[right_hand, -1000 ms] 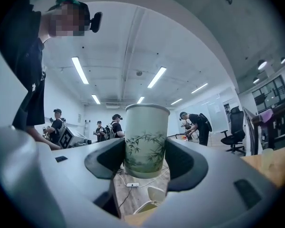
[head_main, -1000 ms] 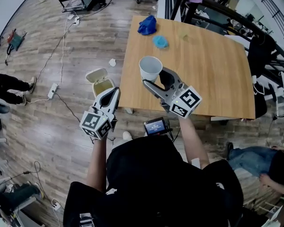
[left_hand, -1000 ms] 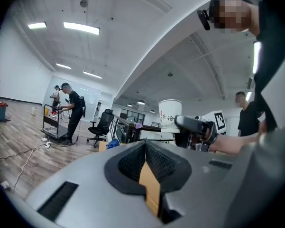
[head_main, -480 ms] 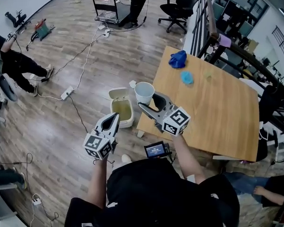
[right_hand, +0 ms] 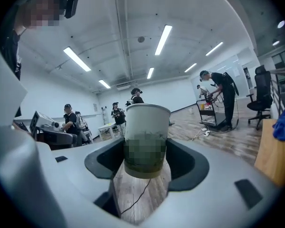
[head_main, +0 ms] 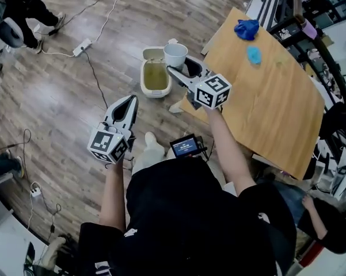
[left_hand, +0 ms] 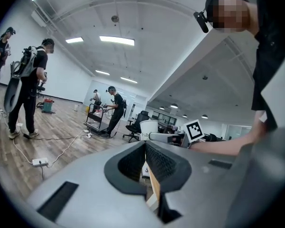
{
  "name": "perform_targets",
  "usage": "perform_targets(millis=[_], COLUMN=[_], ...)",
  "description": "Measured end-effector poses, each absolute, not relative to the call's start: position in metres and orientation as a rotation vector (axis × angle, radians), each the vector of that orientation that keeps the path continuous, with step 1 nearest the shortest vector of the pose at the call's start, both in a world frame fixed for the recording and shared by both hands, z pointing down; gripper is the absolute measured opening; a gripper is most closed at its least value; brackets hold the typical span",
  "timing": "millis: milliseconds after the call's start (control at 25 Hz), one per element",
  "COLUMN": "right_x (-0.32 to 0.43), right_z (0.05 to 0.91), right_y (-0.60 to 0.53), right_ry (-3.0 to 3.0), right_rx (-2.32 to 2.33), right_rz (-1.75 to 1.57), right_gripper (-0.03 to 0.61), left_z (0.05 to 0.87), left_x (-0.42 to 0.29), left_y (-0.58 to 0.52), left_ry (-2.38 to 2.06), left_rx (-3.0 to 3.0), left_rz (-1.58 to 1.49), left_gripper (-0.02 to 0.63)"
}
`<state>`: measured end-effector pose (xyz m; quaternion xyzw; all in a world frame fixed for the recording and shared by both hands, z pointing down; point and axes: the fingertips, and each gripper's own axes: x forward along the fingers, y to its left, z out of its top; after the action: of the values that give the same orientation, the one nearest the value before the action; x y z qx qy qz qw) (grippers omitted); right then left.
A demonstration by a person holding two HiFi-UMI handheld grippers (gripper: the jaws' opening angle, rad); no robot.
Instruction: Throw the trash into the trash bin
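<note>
A white paper cup stands upright between the jaws of my right gripper, which is shut on it. The cup hangs past the table's corner, just right of and above the cream trash bin, which stands on the floor with its lid up. My left gripper hovers over the floor nearer to me, left of the bin, with its jaws shut and nothing between them. A blue crumpled cloth and a smaller blue scrap lie on the wooden table.
A white power strip and cables trail over the wood floor left of the bin. A person sits at the top left. A small screen hangs at my waist. Railings and chairs stand behind the table.
The right gripper has carried the cup from over the table to just beside the bin on the floor. The left gripper has swung left and lower, still shut.
</note>
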<state>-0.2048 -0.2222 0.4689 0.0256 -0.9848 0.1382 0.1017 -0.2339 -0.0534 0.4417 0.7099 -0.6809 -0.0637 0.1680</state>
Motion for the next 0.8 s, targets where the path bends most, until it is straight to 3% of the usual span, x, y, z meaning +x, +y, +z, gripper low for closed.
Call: perform_targets(millis=[800], right_x=[-0.314], right_z=[0.839], right_y=[-0.294], right_ry=[-2.314], right_rx=[0.364], right_rz=[0.761], right_gripper=[0.262], left_z=[0.604], left_x=[-0.289], left_y=[0.007], left_ry=[-1.935], left_rx=[1.694], left_rz=[-0.276], left_gripper=[0.008])
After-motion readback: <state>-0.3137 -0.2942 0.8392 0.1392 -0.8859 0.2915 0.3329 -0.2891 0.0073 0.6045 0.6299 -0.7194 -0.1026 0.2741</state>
